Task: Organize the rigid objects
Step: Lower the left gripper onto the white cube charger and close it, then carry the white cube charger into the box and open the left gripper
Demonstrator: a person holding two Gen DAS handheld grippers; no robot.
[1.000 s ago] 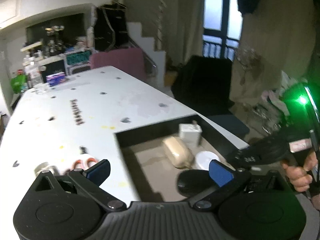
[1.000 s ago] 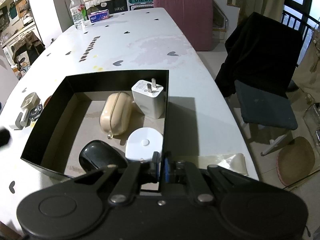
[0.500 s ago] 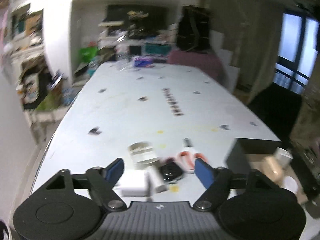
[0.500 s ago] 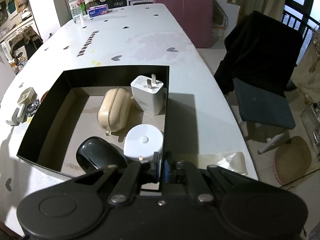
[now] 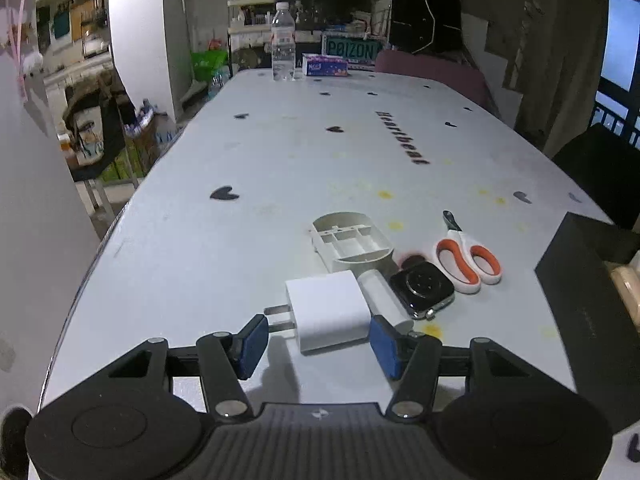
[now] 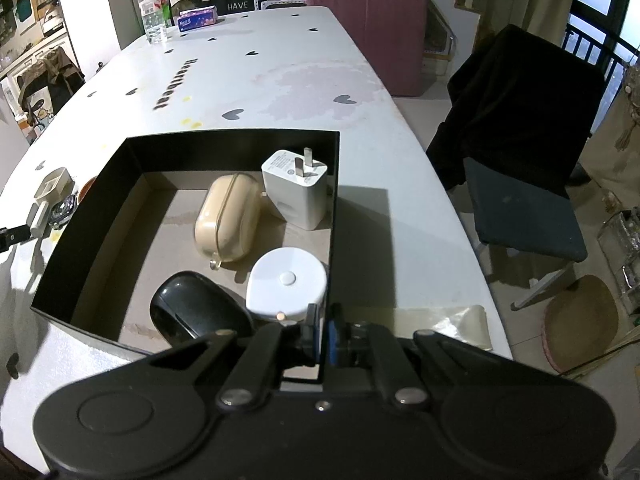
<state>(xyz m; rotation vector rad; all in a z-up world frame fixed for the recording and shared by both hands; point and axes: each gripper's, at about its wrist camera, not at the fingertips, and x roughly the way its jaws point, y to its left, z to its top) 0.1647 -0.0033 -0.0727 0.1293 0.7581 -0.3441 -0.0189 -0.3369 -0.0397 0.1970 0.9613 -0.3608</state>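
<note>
On a white table dotted with black hearts, the left gripper hovers low over a small white charger, its jaws closing with the charger between the blue pads, which do not yet press on it. Just right of the charger lie a cream plastic holder, a smartwatch and orange-handled scissors. Farther right sits a black box holding a beige case, a larger white charger, a round white disc and a black mouse. The right gripper has its jaws clamped shut on the box's near right wall.
</note>
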